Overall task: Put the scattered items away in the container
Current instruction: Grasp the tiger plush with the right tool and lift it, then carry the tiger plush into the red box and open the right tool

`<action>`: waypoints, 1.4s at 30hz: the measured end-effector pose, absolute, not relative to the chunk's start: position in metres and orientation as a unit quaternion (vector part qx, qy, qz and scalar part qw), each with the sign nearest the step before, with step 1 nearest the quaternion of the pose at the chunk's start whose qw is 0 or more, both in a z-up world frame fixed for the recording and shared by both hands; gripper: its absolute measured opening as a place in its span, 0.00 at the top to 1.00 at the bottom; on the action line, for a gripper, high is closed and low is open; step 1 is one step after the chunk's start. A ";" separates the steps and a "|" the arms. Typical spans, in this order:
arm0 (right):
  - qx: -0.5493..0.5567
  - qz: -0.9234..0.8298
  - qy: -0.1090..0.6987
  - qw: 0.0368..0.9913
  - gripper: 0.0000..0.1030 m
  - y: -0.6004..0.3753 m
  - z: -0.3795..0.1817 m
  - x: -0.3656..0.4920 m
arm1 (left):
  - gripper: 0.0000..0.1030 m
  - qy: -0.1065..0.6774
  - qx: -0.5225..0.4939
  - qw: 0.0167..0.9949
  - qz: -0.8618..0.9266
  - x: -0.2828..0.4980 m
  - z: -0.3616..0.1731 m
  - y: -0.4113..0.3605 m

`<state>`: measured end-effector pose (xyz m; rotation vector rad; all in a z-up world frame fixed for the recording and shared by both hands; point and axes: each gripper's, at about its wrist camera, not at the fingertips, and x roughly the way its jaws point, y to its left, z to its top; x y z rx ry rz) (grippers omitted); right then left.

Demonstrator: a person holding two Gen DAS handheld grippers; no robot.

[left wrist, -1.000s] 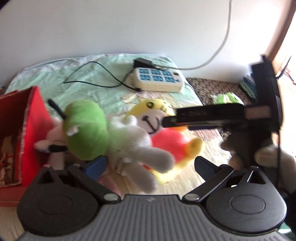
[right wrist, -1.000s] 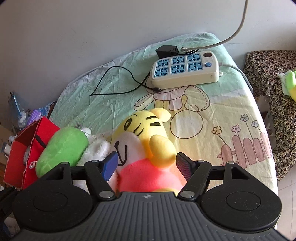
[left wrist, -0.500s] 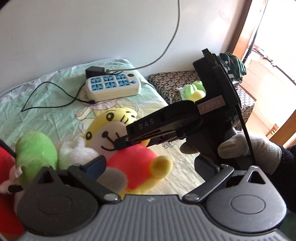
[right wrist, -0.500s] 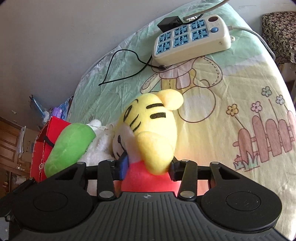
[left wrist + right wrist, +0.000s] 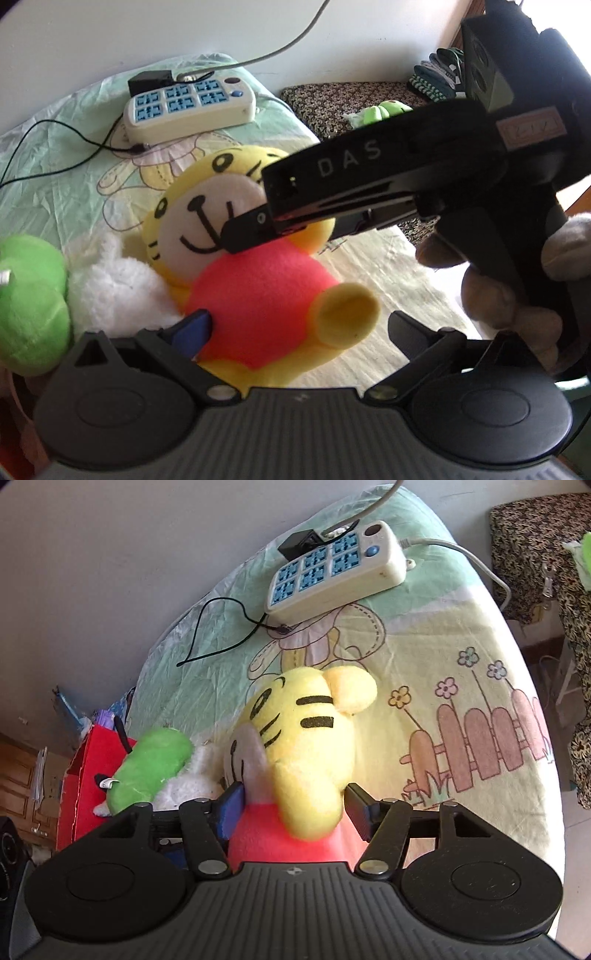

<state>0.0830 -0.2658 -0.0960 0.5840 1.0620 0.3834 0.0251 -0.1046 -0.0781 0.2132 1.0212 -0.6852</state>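
Observation:
A yellow tiger plush (image 5: 258, 288) in a red shirt lies on the bed sheet (image 5: 59, 177), face up. My left gripper (image 5: 299, 328) is open, its fingers either side of the plush's red belly and yellow foot. My right gripper (image 5: 293, 806) reaches in from the right in the left wrist view, one fingertip (image 5: 243, 229) at the plush's chin. Its jaws are opening, with the plush's (image 5: 306, 738) yellow arm and red shoulder loose between them. A green and white plush (image 5: 151, 764) leans against the red box (image 5: 83, 775) at the left.
A cream power strip (image 5: 332, 572) with a black plug and thin black cable (image 5: 221, 627) lies at the far side of the bed. A patterned bench (image 5: 535, 535) stands beyond the bed's right edge. A gloved hand (image 5: 569, 251) holds the right gripper.
The left gripper swung right and lower, from the green plush to over the tiger plush; the red box left its view. The right gripper pinched the tiger's arm, then widened again.

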 end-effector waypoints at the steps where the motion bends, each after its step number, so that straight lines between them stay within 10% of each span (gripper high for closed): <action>1: 0.266 0.185 0.498 0.804 0.39 -0.264 -0.095 0.086 | 0.04 0.473 0.112 0.813 -0.321 0.021 -0.080 -0.106; 12: 0.296 0.184 0.488 0.800 0.61 -0.270 -0.093 0.080 | 0.38 0.436 0.176 0.830 -0.298 0.005 -0.082 -0.114; 26: 0.294 0.190 0.360 0.864 0.62 -0.268 -0.009 0.015 | 0.40 0.313 0.187 0.886 -0.289 -0.056 0.002 -0.097; 42: 0.255 0.280 0.322 0.868 0.62 -0.074 0.060 0.037 | 0.39 0.268 0.117 0.930 -0.224 -0.066 0.059 0.103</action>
